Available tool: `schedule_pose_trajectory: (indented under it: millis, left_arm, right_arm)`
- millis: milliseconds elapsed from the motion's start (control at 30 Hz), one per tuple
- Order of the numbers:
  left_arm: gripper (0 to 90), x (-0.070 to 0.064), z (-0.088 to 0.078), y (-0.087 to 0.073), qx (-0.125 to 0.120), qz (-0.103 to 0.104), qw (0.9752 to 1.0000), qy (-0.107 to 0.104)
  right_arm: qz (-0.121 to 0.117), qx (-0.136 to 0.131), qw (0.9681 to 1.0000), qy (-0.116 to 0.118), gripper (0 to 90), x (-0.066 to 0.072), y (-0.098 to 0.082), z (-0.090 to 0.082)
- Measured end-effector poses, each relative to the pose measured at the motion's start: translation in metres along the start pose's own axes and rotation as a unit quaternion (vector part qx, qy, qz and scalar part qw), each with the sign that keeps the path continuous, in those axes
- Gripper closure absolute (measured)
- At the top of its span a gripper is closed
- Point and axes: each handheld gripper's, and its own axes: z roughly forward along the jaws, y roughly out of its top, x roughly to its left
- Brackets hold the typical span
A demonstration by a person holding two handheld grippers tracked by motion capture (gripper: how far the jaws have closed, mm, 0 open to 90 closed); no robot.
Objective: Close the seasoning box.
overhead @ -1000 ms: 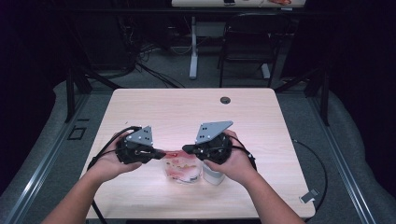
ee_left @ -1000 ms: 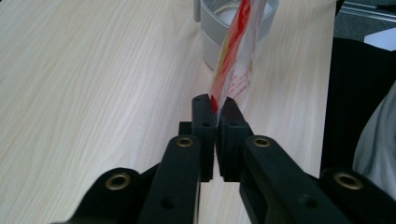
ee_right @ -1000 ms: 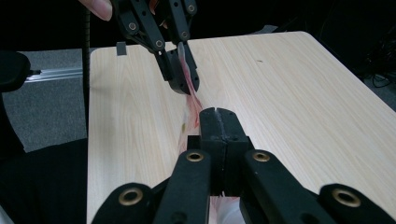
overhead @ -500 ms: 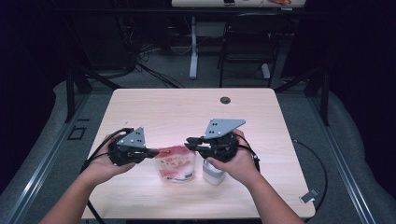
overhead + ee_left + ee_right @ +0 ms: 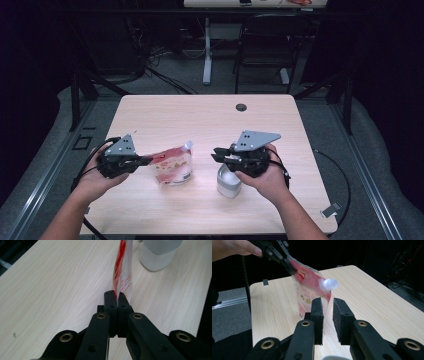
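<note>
Currently left gripper (image 5: 145, 160) jaws clamp the spout pouch (image 5: 172, 167) corner; right gripper (image 5: 218, 154), jaws just parted and empty, should approach the cap squarely.

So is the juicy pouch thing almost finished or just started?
Partway, I'd guess. Done: the left gripper has pinched the red pouch by its edge. In hand: the right gripper, jaws just opened, has nothing between them. Left: the pouch's white cap looks still on, and the white container waits.
</note>
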Motion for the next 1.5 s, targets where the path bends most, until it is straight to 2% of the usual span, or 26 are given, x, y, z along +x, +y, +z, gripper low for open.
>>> schedule_pose_trajectory:
  millis: [133,200,267,400,600,733,867,933,1000,1133,1233,1300,1400,1500]
  left_arm:
    - [85.3,0.003,0.001,-0.005,-0.021,-0.029,0.9992,-0.017]
    - [82.0,0.004,0.003,-0.008,-0.025,-0.038,0.9985,-0.032]
    - [78.0,0.004,0.006,-0.010,-0.023,-0.043,0.9983,-0.032]
    - [69.2,0.004,0.012,-0.015,-0.029,-0.059,0.9966,-0.050]
    - [56.5,0.003,0.018,-0.025,-0.037,-0.082,0.9950,-0.043]
    - [52.6,0.003,0.018,-0.036,-0.054,-0.104,0.9922,-0.042]
    - [52.1,0.001,0.017,-0.049,-0.061,-0.117,0.9904,-0.038]
    - [52.1,0.000,0.017,-0.056,-0.058,-0.121,0.9902,-0.039]
    - [52.1,-0.002,0.018,-0.062,-0.052,-0.122,0.9907,-0.030]
    - [52.1,-0.006,0.020,-0.072,-0.054,-0.133,0.9893,-0.025]
    - [52.1,-0.009,0.023,-0.077,-0.050,-0.139,0.9890,-0.015]
    - [52.1,-0.011,0.026,-0.080,-0.047,-0.151,0.9874,-0.012]
    - [52.1,-0.013,0.030,-0.084,-0.050,-0.158,0.9862,-0.012]
    - [50.7,-0.016,0.032,-0.089,-0.047,-0.156,0.9867,0.003]
  right_arm:
    - [0.015,0.005,0.9999,-0.005,79.3,-0.003,-0.008,-0.004]
    - [0.021,0.006,0.9997,-0.009,79.1,-0.004,-0.011,-0.006]
    - [0.025,0.006,0.9996,-0.010,79.1,-0.005,-0.014,-0.008]
    - [0.039,-0.002,0.9992,-0.008,79.1,-0.006,-0.019,-0.012]
    - [0.058,-0.008,0.9981,-0.019,78.9,-0.008,-0.027,-0.020]
    - [0.067,-0.013,0.9972,-0.030,78.7,-0.009,-0.032,-0.031]
    - [0.074,-0.021,0.9959,-0.048,78.3,-0.012,-0.035,-0.043]
    - [0.078,-0.027,0.9948,-0.060,78.3,-0.015,-0.036,-0.050]
    - [0.082,-0.027,0.9936,-0.073,78.5,-0.019,-0.038,-0.055]
    - [0.097,-0.028,0.9907,-0.092,78.5,-0.026,-0.041,-0.062]
    - [0.104,-0.028,0.9885,-0.106,78.5,-0.030,-0.043,-0.065]
    - [0.111,-0.029,0.9867,-0.115,78.6,-0.031,-0.045,-0.067]
    - [0.118,-0.026,0.9849,-0.124,78.6,-0.035,-0.046,-0.069]
    - [0.121,-0.025,0.9832,-0.134,78.5,-0.040,-0.046,-0.073]
